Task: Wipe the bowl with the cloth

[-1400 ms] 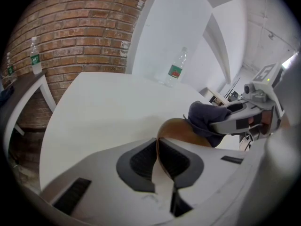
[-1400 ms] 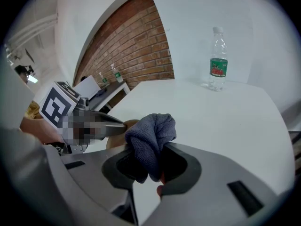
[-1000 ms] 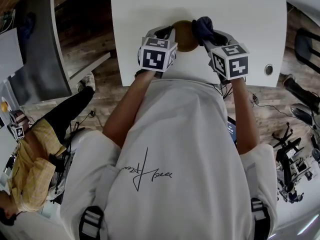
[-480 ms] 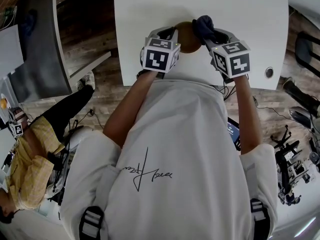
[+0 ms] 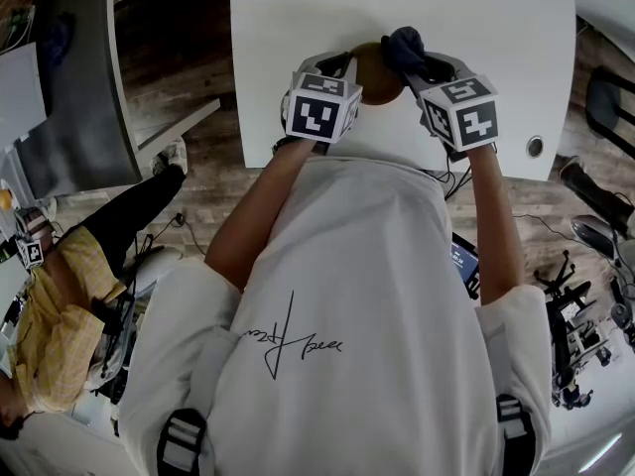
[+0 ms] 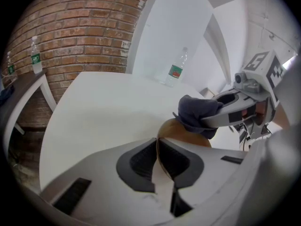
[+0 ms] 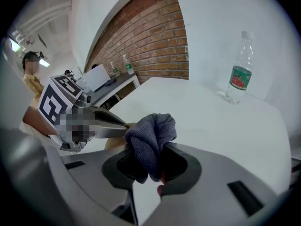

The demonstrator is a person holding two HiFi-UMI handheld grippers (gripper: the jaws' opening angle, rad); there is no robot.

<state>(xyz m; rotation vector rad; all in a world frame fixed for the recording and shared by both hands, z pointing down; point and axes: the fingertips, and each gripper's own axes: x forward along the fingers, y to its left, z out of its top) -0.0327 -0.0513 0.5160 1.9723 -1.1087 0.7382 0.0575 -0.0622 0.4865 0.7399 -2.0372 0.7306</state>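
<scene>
A tan wooden bowl (image 5: 375, 72) is held on edge above the near side of the white table (image 5: 397, 8). My left gripper (image 5: 340, 67) is shut on the bowl's rim (image 6: 162, 147), which runs between its jaws in the left gripper view. My right gripper (image 5: 417, 67) is shut on a dark grey-blue cloth (image 5: 402, 50). The bunched cloth (image 7: 150, 140) presses against the bowl (image 7: 115, 140) from the right. In the left gripper view the cloth (image 6: 197, 114) sits on the bowl's upper edge (image 6: 181, 131).
A clear water bottle with a green label (image 6: 176, 69) stands at the table's far side, also seen as the bottle (image 7: 239, 74) in the right gripper view. A seated person (image 5: 60, 305) is at lower left. A grey desk (image 5: 69, 87) stands to the left.
Both grippers, the bowl and the cloth have shifted slightly right and away together. The grips are unchanged.
</scene>
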